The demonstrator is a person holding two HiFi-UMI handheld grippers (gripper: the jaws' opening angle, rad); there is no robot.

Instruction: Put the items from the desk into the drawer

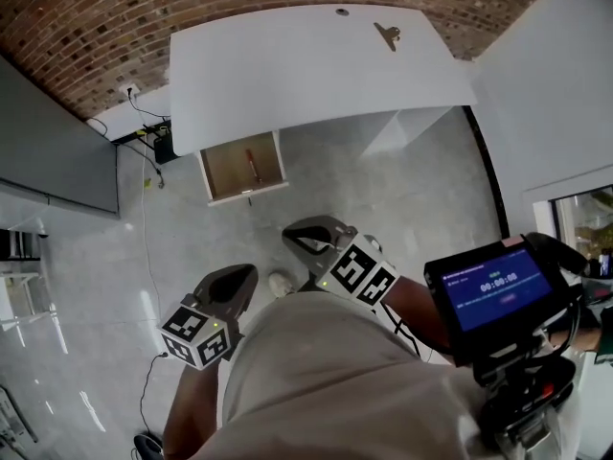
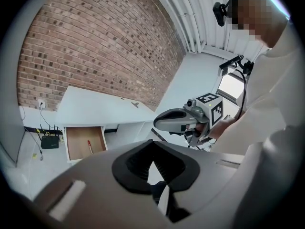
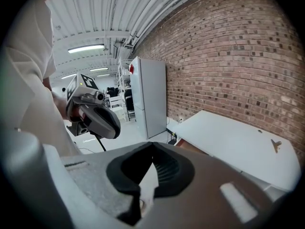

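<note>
A white desk (image 1: 306, 65) stands against the brick wall, with a black binder clip (image 1: 388, 35) near its far right corner. Below its left end a wooden drawer (image 1: 242, 166) is pulled open, and a red pen (image 1: 251, 161) lies inside. Both grippers hang low over the floor, well short of the desk. My left gripper (image 1: 251, 272) is shut and holds nothing. My right gripper (image 1: 287, 232) is also shut and empty. In the left gripper view the drawer (image 2: 85, 142), pen (image 2: 88, 147) and clip (image 2: 135, 105) show beyond the closed jaws. The clip (image 3: 275, 146) also shows in the right gripper view.
A black box (image 1: 163, 147) with cables sits on the floor left of the drawer. A grey panel (image 1: 48, 151) stands at the left. A device with a lit screen (image 1: 488, 290) hangs at my right. A tall white cabinet (image 3: 151, 97) stands along the wall.
</note>
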